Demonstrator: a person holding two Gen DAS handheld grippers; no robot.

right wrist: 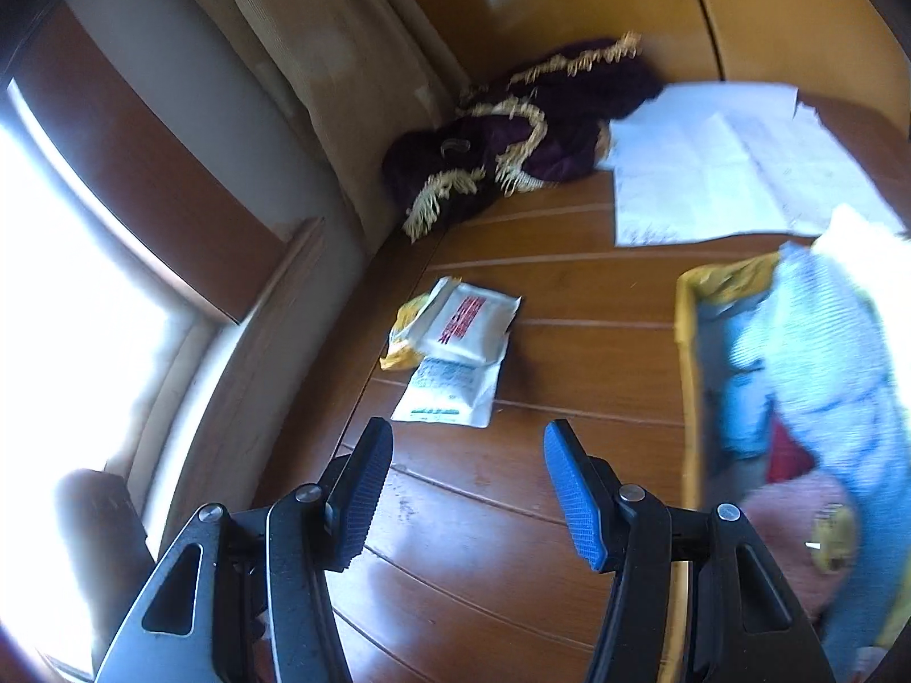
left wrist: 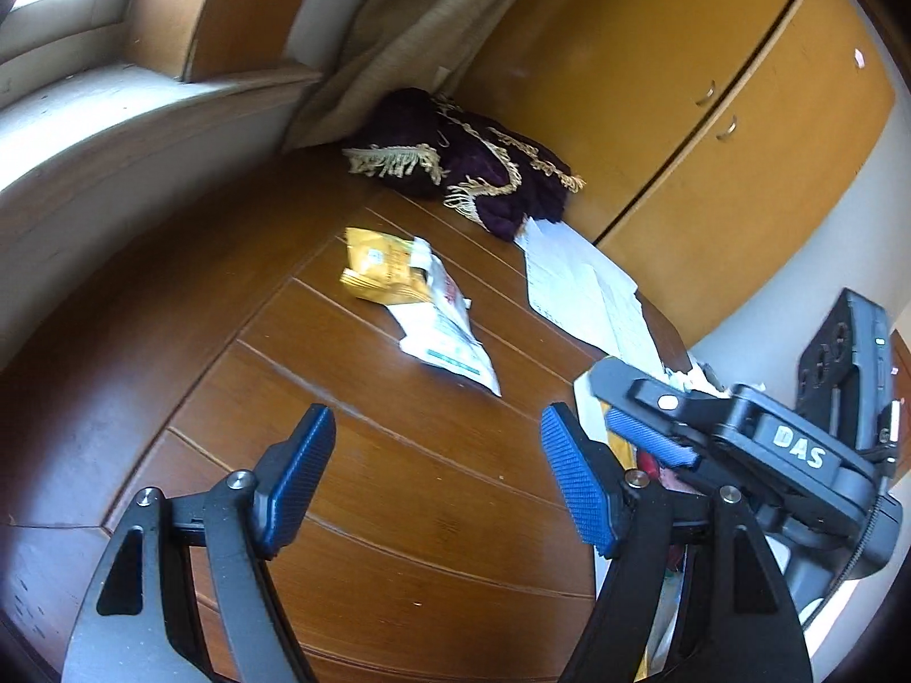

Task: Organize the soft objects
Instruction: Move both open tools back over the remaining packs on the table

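Note:
A dark purple cloth with gold fringe (left wrist: 472,171) (right wrist: 512,142) lies bunched in the table's far corner. At the right stands a yellow bin (right wrist: 686,341) with a light blue knitted cloth (right wrist: 825,341) heaped in it over red and pink soft items. My left gripper (left wrist: 438,478) hangs open over bare wood, holding nothing. My right gripper (right wrist: 470,495) is also open and empty, just left of the bin. In the left wrist view the right gripper (left wrist: 603,398) reaches in from the right, above the bin.
Yellow and white snack packets (left wrist: 421,307) (right wrist: 455,341) lie mid-table. Loose white papers (left wrist: 586,290) (right wrist: 712,171) sit by the purple cloth. A beige curtain (left wrist: 433,28), a window sill (left wrist: 114,114) and a wooden wardrobe (left wrist: 712,114) border the brown table (left wrist: 398,512).

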